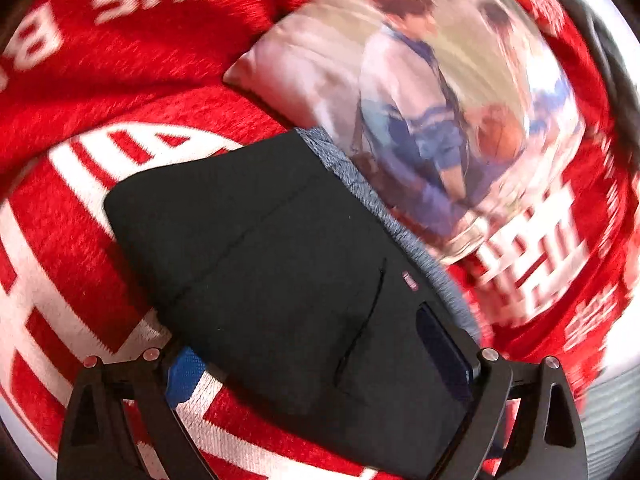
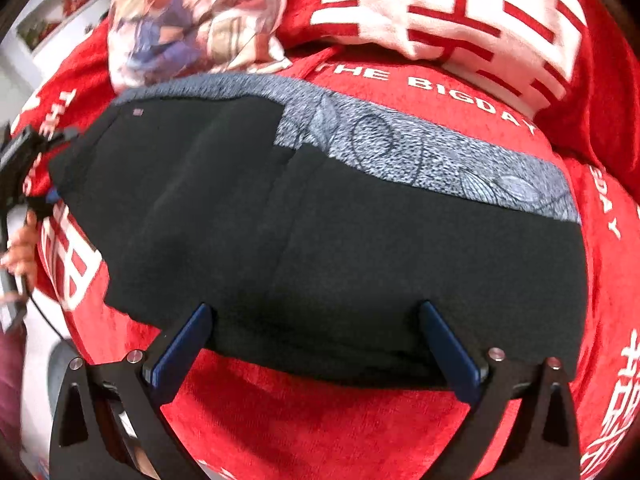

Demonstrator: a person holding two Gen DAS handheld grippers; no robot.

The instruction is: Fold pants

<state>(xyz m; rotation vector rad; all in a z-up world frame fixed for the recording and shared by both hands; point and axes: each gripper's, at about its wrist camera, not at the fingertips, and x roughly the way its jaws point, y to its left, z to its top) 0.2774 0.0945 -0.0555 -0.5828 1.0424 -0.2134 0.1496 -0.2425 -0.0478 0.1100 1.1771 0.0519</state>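
Black pants (image 2: 320, 232) with a grey patterned lining band (image 2: 440, 160) lie folded on the red bedspread. In the left wrist view the pants (image 1: 280, 260) fill the middle, with a small label (image 1: 410, 281) near the waist. My left gripper (image 1: 316, 344) is open, its fingers (image 1: 440, 352) straddling the pants' near end, one finger under the cloth edge. My right gripper (image 2: 316, 332) is open, its blue pads (image 2: 188, 340) at the pants' near long edge, gripping nothing. The left gripper also shows at the far left of the right wrist view (image 2: 24, 160).
A red bedspread (image 1: 100, 80) with white lettering covers the bed. A photo-print cushion (image 1: 420, 100) lies just beyond the pants, also in the right wrist view (image 2: 192, 20). A red and white pillow (image 2: 460, 12) lies at the back right.
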